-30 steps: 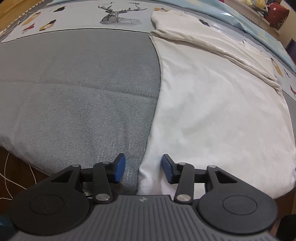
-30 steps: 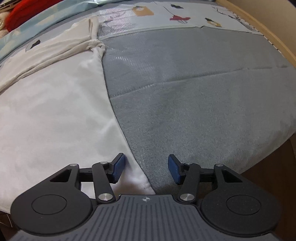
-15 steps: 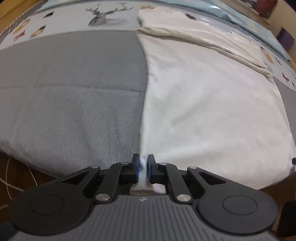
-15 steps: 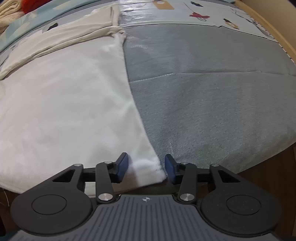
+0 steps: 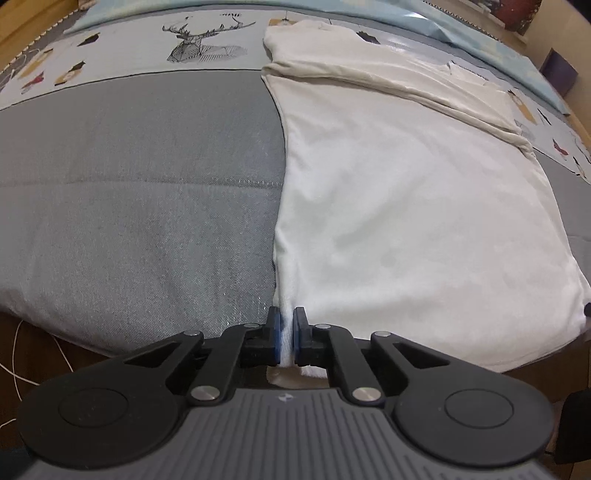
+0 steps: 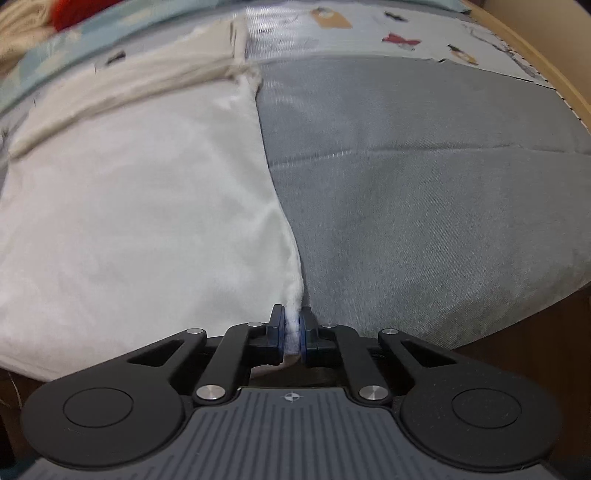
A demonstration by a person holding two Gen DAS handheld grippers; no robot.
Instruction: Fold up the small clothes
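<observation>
A white shirt (image 5: 406, 192) lies flat on a grey bed cover (image 5: 140, 192), its far end folded over into a thick band. My left gripper (image 5: 286, 338) is shut on the shirt's near left corner at the bed's front edge. In the right wrist view the same shirt (image 6: 140, 206) fills the left half. My right gripper (image 6: 293, 334) is shut on its near right corner, which is pinched up between the blue pads. The cloth under both grippers is hidden by the gripper bodies.
The bed cover (image 6: 424, 206) has a printed panel with a deer drawing (image 5: 199, 44) at the far end. A wooden bed frame (image 6: 546, 62) runs along the right side. White cables (image 5: 18, 354) hang below the front left edge. A red item (image 6: 77, 14) lies at the far left.
The left gripper closed on the shirt's left corner first and still holds it. The right gripper moved onto the right corner and has now closed on it.
</observation>
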